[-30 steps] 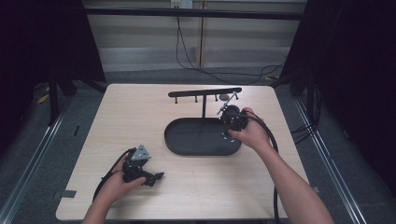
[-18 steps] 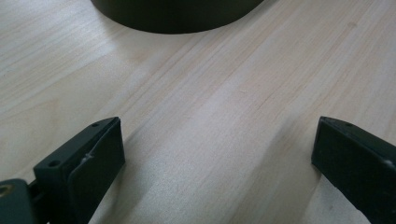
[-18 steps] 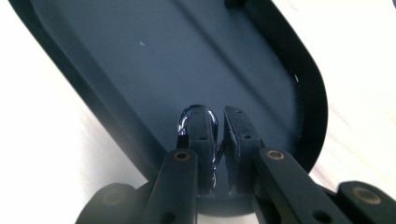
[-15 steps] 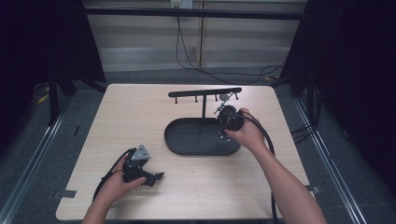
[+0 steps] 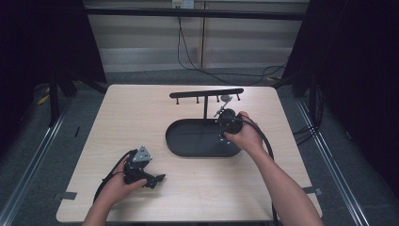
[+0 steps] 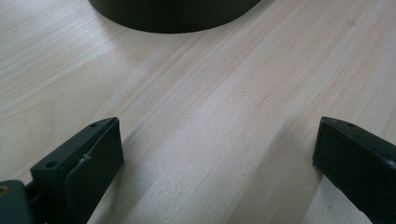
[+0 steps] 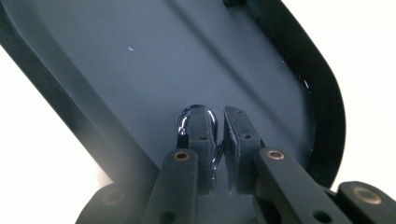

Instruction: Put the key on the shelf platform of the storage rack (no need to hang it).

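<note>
- table (image 5: 141, 117): pale, light wood with fine grain lines running across it.
- tray (image 5: 188, 141), centre of the high view: matt black oval; dark grey-blue inside in the right gripper view.
- rack (image 5: 207, 92) above the tray: black bar and post.
- right gripper (image 7: 218, 126): black jaws with brass-coloured rivets.
- ring (image 7: 196, 112) at the jaw tips: dark and glossy, with pale glints.
- left gripper (image 5: 155, 179), lower left: black, with a grey plate on top.
- floor (image 5: 28, 155): grey.

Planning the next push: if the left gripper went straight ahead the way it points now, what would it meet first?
Probably the outer wall of the black oval tray. The left gripper has its jaws wide open over bare table, with nothing between it and the tray, though how far off that wall is remains hard to judge.
</note>
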The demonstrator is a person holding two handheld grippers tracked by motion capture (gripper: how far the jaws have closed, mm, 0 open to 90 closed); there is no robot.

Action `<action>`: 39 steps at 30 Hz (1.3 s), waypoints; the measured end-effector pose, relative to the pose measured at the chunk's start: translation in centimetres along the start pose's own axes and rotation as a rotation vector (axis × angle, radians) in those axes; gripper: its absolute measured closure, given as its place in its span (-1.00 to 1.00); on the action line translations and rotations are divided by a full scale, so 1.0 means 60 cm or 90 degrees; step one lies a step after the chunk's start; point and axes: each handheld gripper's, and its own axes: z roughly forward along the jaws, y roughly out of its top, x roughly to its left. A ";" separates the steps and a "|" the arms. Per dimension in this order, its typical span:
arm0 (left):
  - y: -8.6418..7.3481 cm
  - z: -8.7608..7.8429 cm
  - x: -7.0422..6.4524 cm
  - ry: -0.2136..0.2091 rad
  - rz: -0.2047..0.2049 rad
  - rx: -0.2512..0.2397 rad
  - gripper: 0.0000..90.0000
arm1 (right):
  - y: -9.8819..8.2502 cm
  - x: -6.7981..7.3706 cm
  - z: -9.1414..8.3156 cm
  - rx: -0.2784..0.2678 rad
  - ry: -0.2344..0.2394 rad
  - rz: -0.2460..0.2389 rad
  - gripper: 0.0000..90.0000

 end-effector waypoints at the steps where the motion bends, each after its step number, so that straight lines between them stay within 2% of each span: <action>1: 0.000 0.000 0.000 0.000 0.000 0.000 -0.97 | 0.000 0.000 0.003 0.001 0.000 0.001 0.83; 16: 0.000 0.000 0.000 0.000 0.000 0.000 -0.97 | 0.003 0.007 0.031 0.004 -0.011 -0.009 0.83; 21: 0.000 0.000 0.000 0.000 0.000 0.000 -0.97 | 0.003 0.005 0.037 0.006 -0.013 -0.003 0.82; 39: 0.000 0.000 0.000 0.000 0.000 0.000 -0.97 | 0.003 -0.002 0.040 -0.004 -0.026 -0.006 0.80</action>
